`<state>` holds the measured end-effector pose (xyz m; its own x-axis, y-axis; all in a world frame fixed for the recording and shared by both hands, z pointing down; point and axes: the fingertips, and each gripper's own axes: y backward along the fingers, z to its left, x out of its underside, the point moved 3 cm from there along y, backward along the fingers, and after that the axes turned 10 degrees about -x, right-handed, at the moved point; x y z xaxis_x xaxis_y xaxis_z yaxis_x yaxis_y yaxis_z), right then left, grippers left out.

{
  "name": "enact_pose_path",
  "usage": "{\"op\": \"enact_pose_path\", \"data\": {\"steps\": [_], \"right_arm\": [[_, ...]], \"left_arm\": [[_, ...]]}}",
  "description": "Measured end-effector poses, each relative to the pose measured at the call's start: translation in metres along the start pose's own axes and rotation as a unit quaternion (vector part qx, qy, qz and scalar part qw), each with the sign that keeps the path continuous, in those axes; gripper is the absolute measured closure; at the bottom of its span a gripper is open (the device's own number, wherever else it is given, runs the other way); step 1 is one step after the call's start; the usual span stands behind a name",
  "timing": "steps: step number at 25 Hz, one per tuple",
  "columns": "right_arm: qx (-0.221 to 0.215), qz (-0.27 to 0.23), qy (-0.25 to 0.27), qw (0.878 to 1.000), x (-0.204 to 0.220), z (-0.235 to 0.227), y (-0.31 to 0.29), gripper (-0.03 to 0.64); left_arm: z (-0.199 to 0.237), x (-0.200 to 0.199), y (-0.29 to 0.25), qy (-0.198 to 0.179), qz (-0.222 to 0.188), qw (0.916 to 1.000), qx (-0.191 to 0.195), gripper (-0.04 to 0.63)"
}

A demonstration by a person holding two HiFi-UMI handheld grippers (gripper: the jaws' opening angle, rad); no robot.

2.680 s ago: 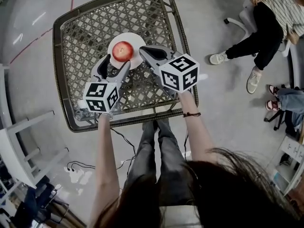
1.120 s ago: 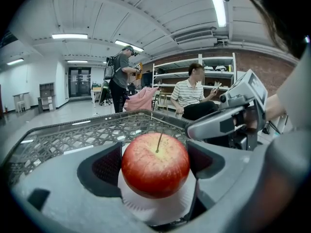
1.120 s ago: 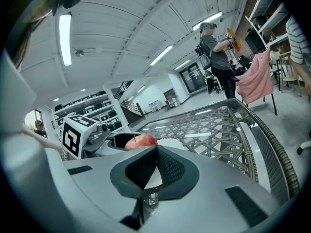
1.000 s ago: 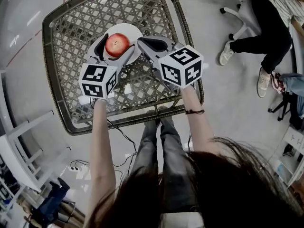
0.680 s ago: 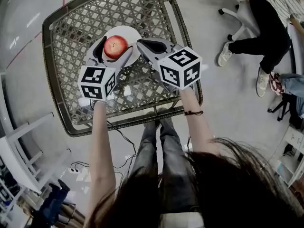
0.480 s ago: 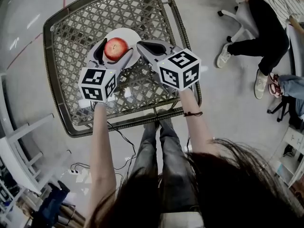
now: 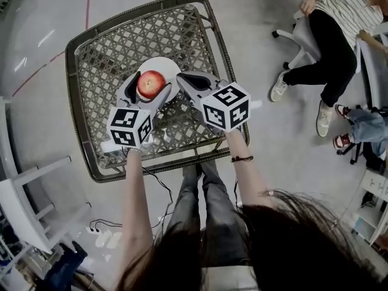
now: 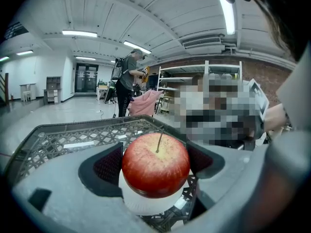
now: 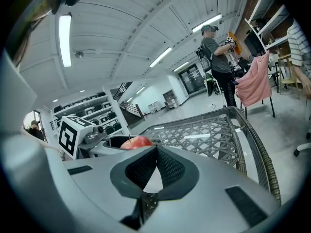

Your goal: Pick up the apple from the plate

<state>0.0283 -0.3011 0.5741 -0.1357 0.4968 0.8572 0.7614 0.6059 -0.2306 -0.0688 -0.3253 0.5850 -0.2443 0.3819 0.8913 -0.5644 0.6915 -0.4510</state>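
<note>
A red apple [image 7: 151,83] sits over a white plate [image 7: 171,66] on a woven lattice table [image 7: 103,47]. My left gripper [image 7: 151,77] is shut on the apple, its dark pads pressed to both sides. In the left gripper view the apple [image 8: 155,164] fills the space between the jaws, with the plate [image 8: 146,205] just beneath it; I cannot tell if they still touch. My right gripper [image 7: 183,77] hovers shut and empty just right of the plate. The right gripper view shows the closed right gripper [image 9: 156,149] and the apple [image 9: 137,142] behind it to the left.
The table's raised rim [image 7: 227,53] runs close to the right of my right gripper. A person sits on a chair [image 7: 330,47] off to the right. A white rack [image 7: 24,187] stands at the left and cables [image 7: 103,235] lie on the floor.
The left jaws, open around the apple 2.7 s ago, have closed onto it. The head view has shifted a little. The right gripper keeps its place beside the plate.
</note>
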Motion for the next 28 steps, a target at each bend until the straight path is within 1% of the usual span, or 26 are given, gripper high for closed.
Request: {"op": "enact_pose_path", "data": {"steps": [5,14,21,28], "right_arm": [[0.001,-0.002,0.001,1.0,-0.012,0.013,0.008,0.608],[-0.006,-0.007,0.013,1.0,-0.035,0.033,0.022,0.607],[-0.012,-0.012,0.019,1.0,-0.047,0.052,0.032,0.607],[-0.02,-0.017,0.018,0.999,-0.051,0.067,0.043,0.607]], "left_arm": [[-0.006,-0.011,0.018,0.013,-0.003,0.9999,-0.004,0.186],[-0.015,-0.038,0.044,0.043,-0.021,0.9988,-0.012,0.186],[-0.024,-0.056,0.063,0.05,-0.032,0.9982,-0.014,0.186],[-0.034,-0.063,0.083,0.06,-0.038,0.9973,-0.016,0.186]]}}
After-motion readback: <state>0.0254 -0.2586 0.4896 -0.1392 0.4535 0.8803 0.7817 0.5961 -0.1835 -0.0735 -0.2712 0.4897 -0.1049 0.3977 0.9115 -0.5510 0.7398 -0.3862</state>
